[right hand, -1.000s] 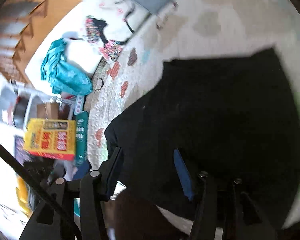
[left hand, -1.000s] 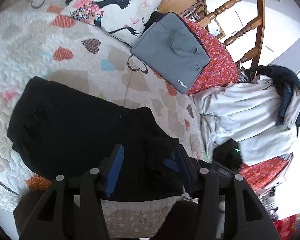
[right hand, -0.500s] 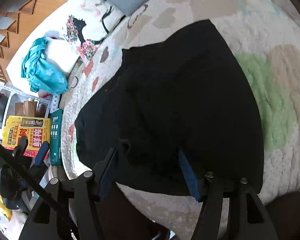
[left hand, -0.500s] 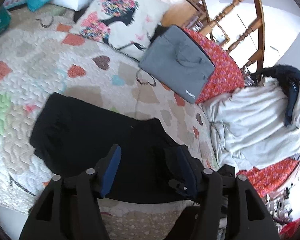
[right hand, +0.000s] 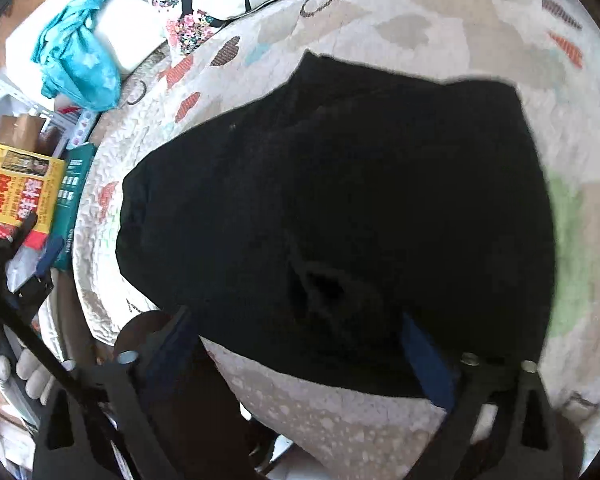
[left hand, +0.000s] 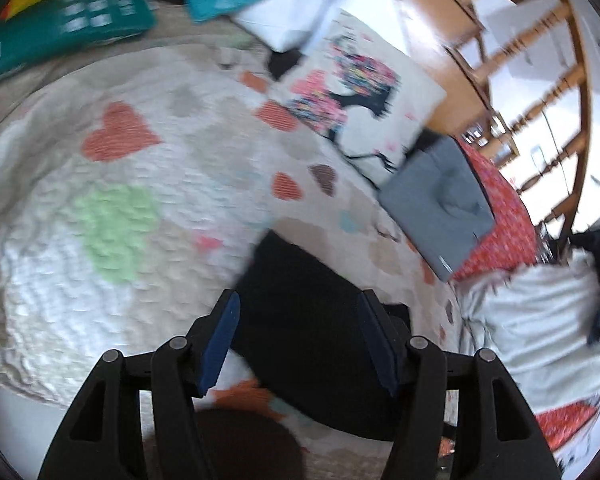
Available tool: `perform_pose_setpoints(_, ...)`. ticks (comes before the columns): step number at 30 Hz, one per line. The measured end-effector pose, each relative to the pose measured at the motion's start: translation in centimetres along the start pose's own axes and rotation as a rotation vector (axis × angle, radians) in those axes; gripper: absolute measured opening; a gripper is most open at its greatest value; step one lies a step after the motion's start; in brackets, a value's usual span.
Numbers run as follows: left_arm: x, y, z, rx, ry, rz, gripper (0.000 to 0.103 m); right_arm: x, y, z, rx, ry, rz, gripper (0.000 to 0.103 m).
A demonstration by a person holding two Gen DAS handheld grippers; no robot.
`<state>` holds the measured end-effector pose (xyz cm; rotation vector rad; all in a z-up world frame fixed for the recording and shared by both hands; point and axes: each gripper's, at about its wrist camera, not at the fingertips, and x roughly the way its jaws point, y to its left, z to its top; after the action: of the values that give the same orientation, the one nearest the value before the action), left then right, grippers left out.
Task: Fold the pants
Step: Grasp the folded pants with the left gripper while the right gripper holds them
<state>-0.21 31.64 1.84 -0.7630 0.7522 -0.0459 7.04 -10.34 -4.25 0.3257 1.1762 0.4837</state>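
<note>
Pants: one pair of black pants lies flat on the heart-patterned quilt of the bed, bundled into a broad, roughly square shape near the near edge.
Step in hand: by my reading a fold has just been laid down and both tools are letting go; the cloth looks doubled over, with a small pucker near its near edge.
Left tool: the left tool hovers over the left near corner of the pants, jaws about half apart, nothing pinched between them. Its view is blurred.
Right tool: the right tool sits above the near hem, its jaws opening wide; the hem lies under the gap, but the pads do not press on it.
Next move: I would guess another fold to halve the bundle, or a smoothing of the pucker. Either calls for a fresh pinch on one edge with both tools, and for lifting evenly so the layers do not slide.
Count, bed: one printed pillow, one grey bag, one teal cloth, one pale heap of laundry.
Count, beside the bed: one yellow box.
Count, tools: two.
</note>
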Motion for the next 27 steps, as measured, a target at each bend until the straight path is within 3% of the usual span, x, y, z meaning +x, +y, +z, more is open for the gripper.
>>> perform_pose_setpoints(3, 0.7, 3.3, 0.0, -0.078, 0.032, 0.01, 0.061, -1.3, 2.6, 1.5, -0.064, -0.029, 0.021, 0.094)
perform_pose_setpoints(7, 2.4, 5.1, -0.6, -0.135, 0.087, -0.033, 0.061, -0.1, 7.0, 4.4, -0.148, 0.035, 0.065, 0.094)
perform_pose_setpoints(13, 5.9, 5.6, -1.7, -0.184, 0.198, -0.094, 0.061, 6.3, 14.7, 8.5, -0.275, 0.216, 0.076, 0.094)
perform_pose_setpoints(18, 8.6, 5.3, -2.6, -0.216, 0.271, -0.111, 0.061, 12.3, 19.0, 11.9, -0.273, 0.347, 0.02, 0.094)
perform_pose_setpoints(24, 10.6, 4.6, -4.0, -0.219, 0.324, -0.135, 0.061, 19.9, 23.2, 13.4, -0.254, 0.479, -0.195, 0.095)
perform_pose_setpoints(27, 11.0, 4.3, -4.2, -0.221, 0.318, -0.132, 0.062, 23.5, 24.3, 12.6, -0.31, 0.563, -0.353, 0.099)
